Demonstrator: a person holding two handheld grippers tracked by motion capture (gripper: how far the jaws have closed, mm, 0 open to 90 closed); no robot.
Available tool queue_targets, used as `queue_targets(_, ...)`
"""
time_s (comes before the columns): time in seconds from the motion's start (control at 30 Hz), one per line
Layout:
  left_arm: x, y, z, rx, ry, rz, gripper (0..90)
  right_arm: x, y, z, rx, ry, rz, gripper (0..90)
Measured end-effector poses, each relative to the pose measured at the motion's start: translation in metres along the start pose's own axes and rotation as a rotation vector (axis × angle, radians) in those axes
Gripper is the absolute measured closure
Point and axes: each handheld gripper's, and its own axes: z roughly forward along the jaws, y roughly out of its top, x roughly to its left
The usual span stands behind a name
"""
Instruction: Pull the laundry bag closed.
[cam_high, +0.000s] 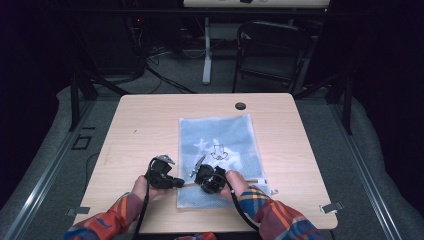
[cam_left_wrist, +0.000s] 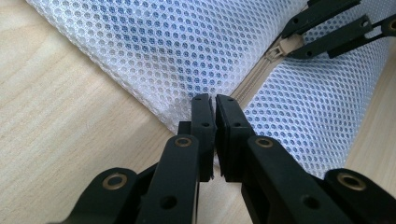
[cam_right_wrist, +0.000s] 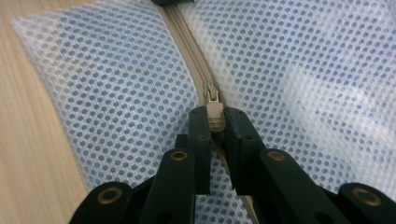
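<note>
A pale blue mesh bag (cam_high: 220, 135) lies flat on the wooden table (cam_high: 145, 120), with a beige zipper (cam_left_wrist: 252, 79) running across its near end. At the bag's left edge my left gripper (cam_high: 181, 183) is shut on the end of the zipper tape (cam_left_wrist: 215, 100). Close to its right, my right gripper (cam_high: 197, 181) is shut on the beige zipper pull (cam_right_wrist: 214, 112). In the left gripper view the right gripper (cam_left_wrist: 292, 44) pinches that pull (cam_left_wrist: 283, 47). The zipper (cam_right_wrist: 187, 42) looks shut ahead of the pull.
Through the mesh, a pale item with a dark print (cam_high: 218, 151) shows inside the bag. A cable hole (cam_high: 240, 106) sits near the table's far edge. A black chair (cam_high: 270, 50) and a desk leg (cam_high: 206, 55) stand beyond the table.
</note>
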Motion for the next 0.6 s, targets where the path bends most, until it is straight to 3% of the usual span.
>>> queue_targets(0.6,0.0,0.0,0.0,-0.002,0.001,-0.002,86.4,-0.009,-0.016,-0.006,0.015,-0.011,0.032,81.8)
